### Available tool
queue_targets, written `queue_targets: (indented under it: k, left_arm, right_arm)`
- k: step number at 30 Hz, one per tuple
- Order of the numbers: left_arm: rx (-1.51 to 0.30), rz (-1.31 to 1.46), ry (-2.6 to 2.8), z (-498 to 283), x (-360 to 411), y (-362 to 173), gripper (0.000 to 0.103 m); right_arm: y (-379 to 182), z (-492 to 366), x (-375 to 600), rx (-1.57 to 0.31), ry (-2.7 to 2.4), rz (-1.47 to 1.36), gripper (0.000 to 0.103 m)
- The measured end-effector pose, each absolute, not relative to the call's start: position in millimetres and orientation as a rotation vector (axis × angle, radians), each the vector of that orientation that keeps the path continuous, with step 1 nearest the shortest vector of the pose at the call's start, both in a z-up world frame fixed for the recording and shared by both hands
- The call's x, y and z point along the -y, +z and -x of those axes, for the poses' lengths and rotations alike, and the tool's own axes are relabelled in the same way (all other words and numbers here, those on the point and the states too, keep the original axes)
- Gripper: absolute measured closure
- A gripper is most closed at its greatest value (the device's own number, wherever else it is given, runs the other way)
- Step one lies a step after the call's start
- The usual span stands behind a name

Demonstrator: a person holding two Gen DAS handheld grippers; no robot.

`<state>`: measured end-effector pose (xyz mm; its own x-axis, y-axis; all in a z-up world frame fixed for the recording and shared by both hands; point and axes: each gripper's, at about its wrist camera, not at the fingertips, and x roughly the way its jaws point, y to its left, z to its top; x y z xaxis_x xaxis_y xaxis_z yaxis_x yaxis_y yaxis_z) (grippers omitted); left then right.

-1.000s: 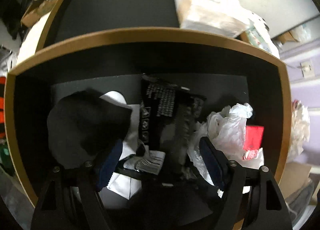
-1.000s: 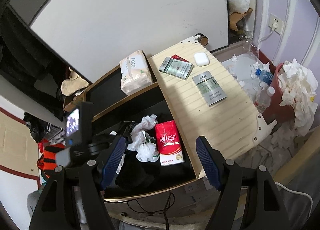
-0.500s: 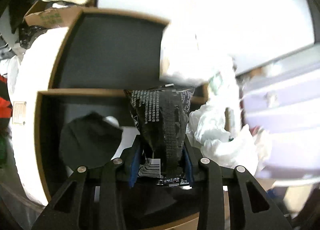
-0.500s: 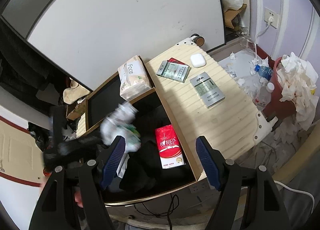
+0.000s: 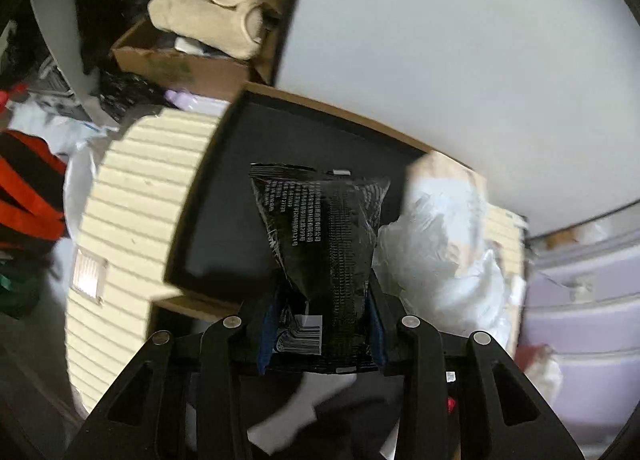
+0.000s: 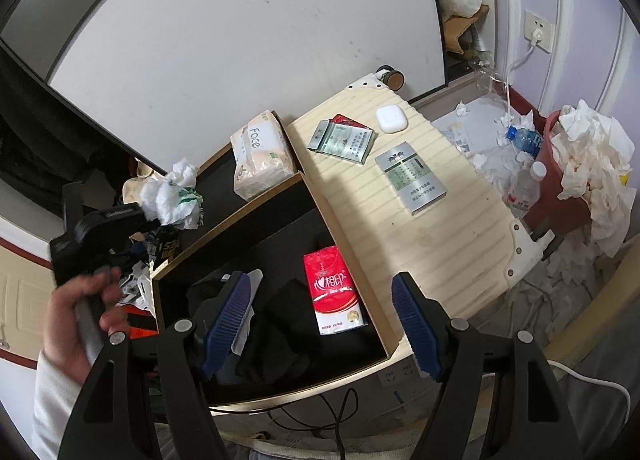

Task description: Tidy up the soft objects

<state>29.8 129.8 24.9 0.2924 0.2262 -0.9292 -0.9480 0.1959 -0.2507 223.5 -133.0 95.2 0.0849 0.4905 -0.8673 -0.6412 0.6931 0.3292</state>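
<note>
Left wrist | left claw point(image 5: 322, 324) clamps black packet point(image 5: 322, 256) upright | right claw point(image 6: 320, 324) wide, empty

Black packet point(image 5: 326, 260) hides the left claw point(image 5: 322, 330) pads almost fully, and its small print is too blurred to read. White plastic bag point(image 5: 444, 256) beside it is motion-smeared. In the right wrist view, the hand point(image 6: 78, 316) blocks the left claw's grip, and black cloth point(image 6: 280, 336) sits partly behind the right claw point(image 6: 320, 324).
</note>
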Motion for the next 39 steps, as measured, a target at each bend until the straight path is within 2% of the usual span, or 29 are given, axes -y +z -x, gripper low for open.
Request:
queue_targets:
  k: [1,2,4,11,19,23,39]
  left_arm:
    - [-0.905,1.021,1.007,-31,-131,23,0.062]
    - [-0.912,1.018,1.015,-31,-132,23,0.045]
    - [-0.863,1.024,1.034,-25,-131,32,0.017]
    - [-0.786,0.971,1.006,-9,-115,75,0.017]
    - [-0.685,0.845,0.846,43,-4,129,0.017]
    - [-0.629,0.762,0.865,60,22,128,0.017]
    - [-0.623,0.762,0.928,83,1,100,0.017]
  right_arm:
    - [95,-224,132,-1.224,0.846,0.15,0.031]
    - [94,-224,132,-1.226,0.843,0.149,0.031]
    - [94,-226,132,-1.228,0.838,0.148,0.031]
    - [96,-225,130,-1.226,0.844,0.144,0.031]
    - [104,-219,130,-1.197,0.867,0.156,0.031]
    - [105,-214,130,-1.169,0.875,0.178,0.031]
    - [100,-206,109,-1.122,0.889,0.263,0.031]
